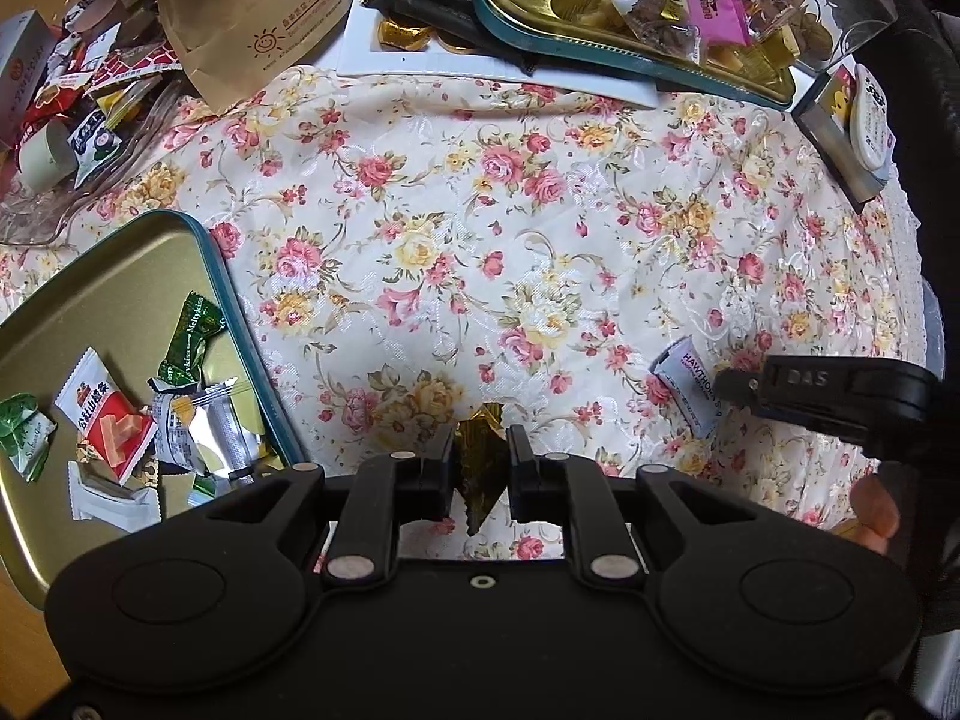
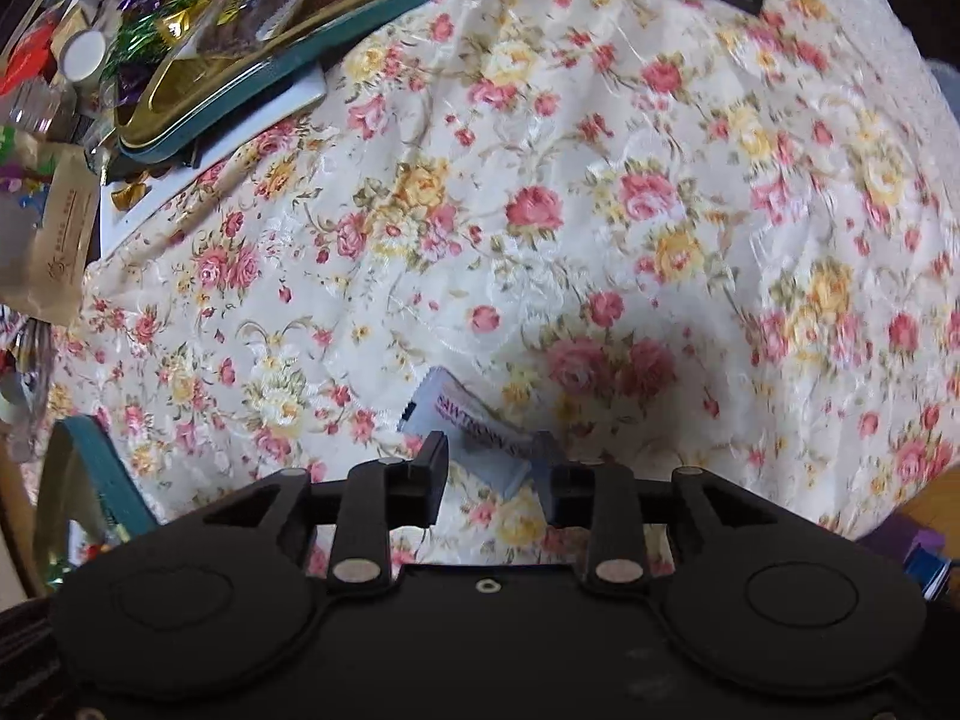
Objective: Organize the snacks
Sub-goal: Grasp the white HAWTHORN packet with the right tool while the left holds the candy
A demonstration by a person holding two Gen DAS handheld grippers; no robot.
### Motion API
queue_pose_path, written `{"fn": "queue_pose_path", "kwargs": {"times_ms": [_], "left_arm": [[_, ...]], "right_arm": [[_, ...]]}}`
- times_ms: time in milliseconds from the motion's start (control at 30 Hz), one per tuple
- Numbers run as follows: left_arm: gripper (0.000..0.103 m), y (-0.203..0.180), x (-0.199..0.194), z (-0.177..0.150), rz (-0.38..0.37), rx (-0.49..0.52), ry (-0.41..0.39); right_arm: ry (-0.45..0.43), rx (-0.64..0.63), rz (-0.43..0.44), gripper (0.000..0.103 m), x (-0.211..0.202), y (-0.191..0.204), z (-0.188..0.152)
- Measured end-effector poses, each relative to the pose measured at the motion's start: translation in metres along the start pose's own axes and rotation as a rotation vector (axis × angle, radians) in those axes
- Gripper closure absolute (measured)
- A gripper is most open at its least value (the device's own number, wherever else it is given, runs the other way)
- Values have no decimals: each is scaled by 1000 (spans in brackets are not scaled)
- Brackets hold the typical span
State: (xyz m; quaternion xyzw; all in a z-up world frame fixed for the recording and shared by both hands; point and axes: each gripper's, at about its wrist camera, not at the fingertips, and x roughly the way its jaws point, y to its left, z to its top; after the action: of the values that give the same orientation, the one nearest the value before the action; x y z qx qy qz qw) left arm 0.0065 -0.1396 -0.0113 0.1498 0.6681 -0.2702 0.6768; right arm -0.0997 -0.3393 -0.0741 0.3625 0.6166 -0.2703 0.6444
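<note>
Jaws of the left gripper (image 1: 480,468) clamp a gold-foil candy (image 1: 480,468) above a desk draped in a floral tablecloth (image 1: 510,210). Jaws of the right gripper (image 2: 493,474) stand slightly apart around a white hawthorn snack packet (image 2: 480,438) that tilts between them; whether the pads press it cannot be told. Just left of the left gripper, an open gold tin with a teal rim (image 1: 234,300) holds several wrapped sweets, among them a green Meltykiss candy (image 1: 192,336) and a red-and-white packet (image 1: 108,414). Farther back, a second teal-rimmed tin (image 1: 600,60) brims with mixed candies beside a brown paper bag (image 1: 258,12).
</note>
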Motion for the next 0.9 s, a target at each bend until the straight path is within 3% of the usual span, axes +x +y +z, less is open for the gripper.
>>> {"fn": "queue_pose_path", "kwargs": {"times_ms": [267, 533, 667, 833, 900], "left_arm": [[81, 13, -2, 0, -15, -36, 6], [81, 18, -10, -2, -42, -46, -8], [81, 21, -10, -1, -43, -53, -7], [81, 24, -13, 0, -48, -61, -12], [81, 28, -14, 1, -43, -72, -16]], "right_arm": [[-66, -216, -72, 64, 15, 22, -15], [-24, -244, -111, 59, 38, 25, -19], [-62, -272, -150, 56, 38, 27, -24], [-51, -282, -167, 61, 35, 28, -25], [-24, -288, -161, 73, 35, 32, -23]]}}
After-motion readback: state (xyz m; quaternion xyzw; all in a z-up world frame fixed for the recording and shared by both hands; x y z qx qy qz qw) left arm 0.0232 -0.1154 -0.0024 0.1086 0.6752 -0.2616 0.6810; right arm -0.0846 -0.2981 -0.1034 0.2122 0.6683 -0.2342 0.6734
